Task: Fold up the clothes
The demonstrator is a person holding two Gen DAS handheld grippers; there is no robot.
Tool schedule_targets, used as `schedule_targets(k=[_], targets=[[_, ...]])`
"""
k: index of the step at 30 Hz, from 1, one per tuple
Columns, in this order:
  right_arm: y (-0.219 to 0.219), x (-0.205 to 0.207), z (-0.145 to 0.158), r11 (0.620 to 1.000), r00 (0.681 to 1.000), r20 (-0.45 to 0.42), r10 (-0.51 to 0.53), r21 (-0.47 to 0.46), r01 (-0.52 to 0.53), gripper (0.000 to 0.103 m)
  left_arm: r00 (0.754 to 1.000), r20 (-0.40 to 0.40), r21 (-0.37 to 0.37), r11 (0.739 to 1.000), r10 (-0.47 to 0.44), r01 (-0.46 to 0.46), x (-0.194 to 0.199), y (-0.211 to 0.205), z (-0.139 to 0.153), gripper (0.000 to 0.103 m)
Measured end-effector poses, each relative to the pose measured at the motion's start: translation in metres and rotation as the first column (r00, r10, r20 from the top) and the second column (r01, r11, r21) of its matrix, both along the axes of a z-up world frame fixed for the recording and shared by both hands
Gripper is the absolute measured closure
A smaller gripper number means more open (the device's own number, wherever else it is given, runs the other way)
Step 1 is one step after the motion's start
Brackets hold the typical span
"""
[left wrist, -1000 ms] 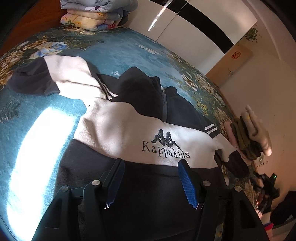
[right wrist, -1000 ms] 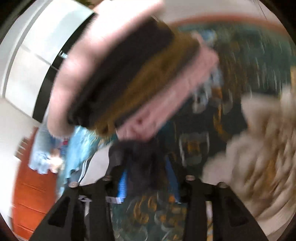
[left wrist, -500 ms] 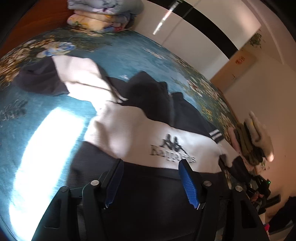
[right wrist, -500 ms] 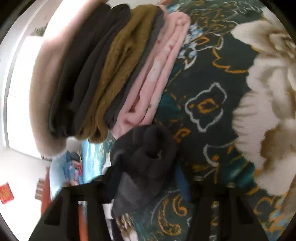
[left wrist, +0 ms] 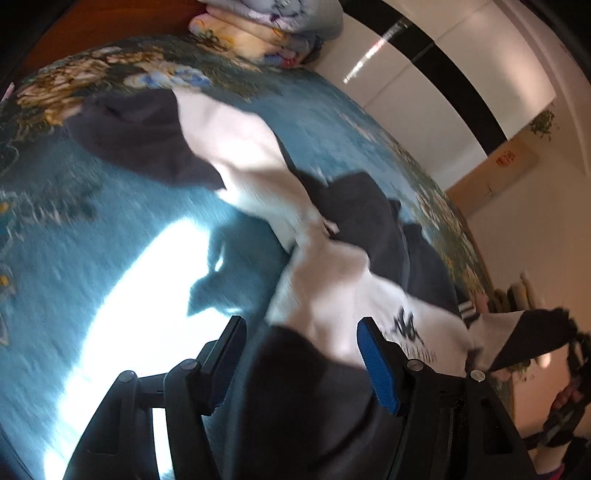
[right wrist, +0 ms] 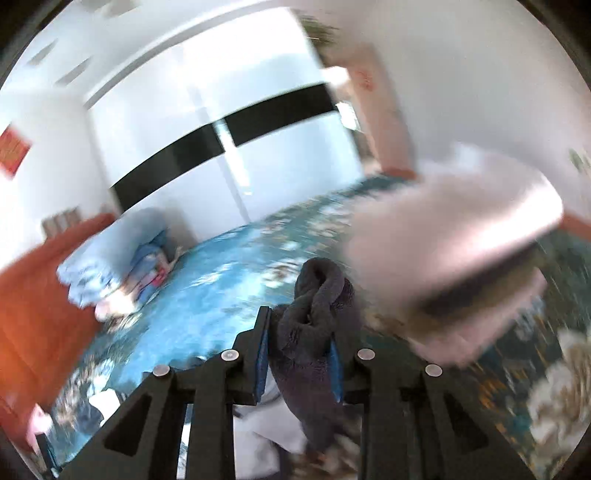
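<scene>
The right gripper (right wrist: 299, 365) has its jaws clamped on the sweatshirt's (left wrist: 332, 295) dark cuff (right wrist: 317, 310), apparently folding that sleeve inward; the left gripper (left wrist: 301, 363) hovers, jaws wide, likely next to pin the body.

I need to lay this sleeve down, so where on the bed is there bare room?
Bare bedspread lies left of the sweatshirt, below its spread sleeve. More lies beyond the collar, toward the folded quilts. The folded clothes stack crowds the right hand-held gripper, which grips the dark cuff.
</scene>
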State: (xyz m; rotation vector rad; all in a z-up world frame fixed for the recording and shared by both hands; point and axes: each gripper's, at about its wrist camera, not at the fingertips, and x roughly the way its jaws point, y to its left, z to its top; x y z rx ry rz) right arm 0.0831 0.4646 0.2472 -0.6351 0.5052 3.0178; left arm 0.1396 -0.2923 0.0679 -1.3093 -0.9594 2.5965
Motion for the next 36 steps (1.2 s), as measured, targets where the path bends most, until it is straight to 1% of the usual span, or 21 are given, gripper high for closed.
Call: schedule_targets(k=[2, 4, 7, 10, 14, 17, 19, 20, 21, 23, 24, 25, 27, 28, 29, 30, 31, 33, 34, 35, 36], targets=[[-0.041, -0.035, 0.007, 0.997, 0.997, 0.004, 0.078, 0.005, -0.078, 0.078, 0.999, -0.003, 0.006, 0.999, 0.036, -0.036, -0.005, -0.016, 0.003, 0.037], [-0.087, -0.058, 0.011, 0.99, 0.99, 0.015, 0.14, 0.018, -0.14, 0.078, 0.997, -0.005, 0.013, 0.997, 0.073, -0.073, -0.011, -0.033, 0.006, 0.036], [-0.163, -0.089, -0.004, 0.968, 0.967, 0.071, 0.244, 0.044, -0.247, 0.079, 0.992, -0.001, 0.019, 0.992, 0.126, -0.126, -0.018, -0.057, 0.009, 0.036], [-0.233, -0.101, -0.037, 0.936, 0.929, 0.154, 0.338, 0.051, -0.349, 0.081, 0.985, 0.02, 0.011, 0.985, 0.17, -0.17, -0.022, -0.078, 0.005, 0.036], [-0.304, -0.111, -0.094, 0.892, 0.869, 0.266, 0.417, 0.062, -0.447, 0.081, 0.978, 0.01, -0.056, 0.977, 0.206, -0.206, -0.024, -0.105, 0.009, 0.036], [-0.342, -0.117, -0.131, 0.858, 0.817, 0.362, 0.448, 0.08, -0.507, 0.081, 0.97, 0.022, -0.073, 0.968, 0.24, -0.238, -0.029, -0.13, 0.006, 0.036], [-0.357, -0.116, -0.154, 0.839, 0.788, 0.412, 0.458, 0.091, -0.536, 0.081, 0.965, 0.039, -0.057, 0.965, 0.26, -0.257, -0.033, -0.149, 0.001, 0.036], [-0.361, -0.114, -0.16, 0.826, 0.771, 0.43, 0.47, 0.093, -0.556, 0.081, 0.962, 0.047, -0.063, 0.962, 0.27, -0.267, -0.036, -0.156, -0.002, 0.036], [-0.364, -0.112, -0.165, 0.81, 0.752, 0.445, 0.486, 0.094, -0.579, 0.08, 0.958, 0.055, -0.072, 0.958, 0.283, -0.279, -0.04, -0.163, -0.005, 0.036], [-0.367, -0.105, -0.166, 0.768, 0.707, 0.458, 0.538, 0.079, -0.636, 0.073, 0.95, 0.063, -0.097, 0.949, 0.306, -0.299, -0.046, -0.177, -0.01, 0.036], [-0.366, -0.1, -0.162, 0.751, 0.696, 0.448, 0.561, 0.08, -0.656, 0.071, 0.947, 0.067, -0.092, 0.947, 0.314, -0.308, -0.049, -0.183, -0.013, 0.036], [-0.363, -0.093, -0.155, 0.736, 0.691, 0.43, 0.581, 0.085, -0.671, 0.069, 0.944, 0.074, -0.081, 0.945, 0.323, -0.317, -0.052, -0.188, -0.018, 0.036], [-0.348, -0.077, -0.142, 0.726, 0.694, 0.387, 0.607, 0.086, -0.683, 0.063, 0.937, 0.088, -0.044, 0.941, 0.337, -0.334, -0.059, -0.197, -0.027, 0.036], [-0.34, -0.07, -0.135, 0.722, 0.696, 0.365, 0.618, 0.086, -0.686, 0.057, 0.935, 0.095, -0.014, 0.939, 0.342, -0.343, -0.062, -0.201, -0.032, 0.036], [-0.332, -0.062, -0.128, 0.719, 0.698, 0.342, 0.629, 0.085, -0.69, 0.053, 0.932, 0.102, 0.012, 0.937, 0.347, -0.35, -0.066, -0.205, -0.037, 0.036], [-0.323, -0.054, -0.121, 0.716, 0.699, 0.319, 0.64, 0.085, -0.693, 0.053, 0.927, 0.112, 0.028, 0.932, 0.357, -0.362, -0.069, -0.208, -0.042, 0.036], [-0.313, -0.045, -0.116, 0.718, 0.708, 0.299, 0.64, 0.096, -0.69, 0.052, 0.922, 0.121, 0.036, 0.926, 0.369, -0.376, -0.072, -0.21, -0.046, 0.036], [-0.29, -0.028, -0.108, 0.73, 0.732, 0.266, 0.627, 0.124, -0.672, 0.05, 0.915, 0.102, 0.052, 0.916, 0.391, -0.397, -0.075, -0.212, -0.049, 0.038], [-0.277, -0.022, -0.106, 0.747, 0.75, 0.254, 0.61, 0.129, -0.652, 0.049, 0.911, 0.087, 0.058, 0.911, 0.403, -0.409, -0.076, -0.212, -0.049, 0.038], [-0.263, -0.017, -0.105, 0.768, 0.771, 0.242, 0.589, 0.13, -0.627, 0.048, 0.905, 0.083, 0.064, 0.904, 0.417, -0.422, -0.077, -0.214, -0.051, 0.045], [-0.247, -0.013, -0.105, 0.794, 0.793, 0.232, 0.563, 0.114, -0.597, 0.048, 0.897, 0.09, 0.068, 0.896, 0.432, -0.438, -0.078, -0.215, -0.052, 0.054]])
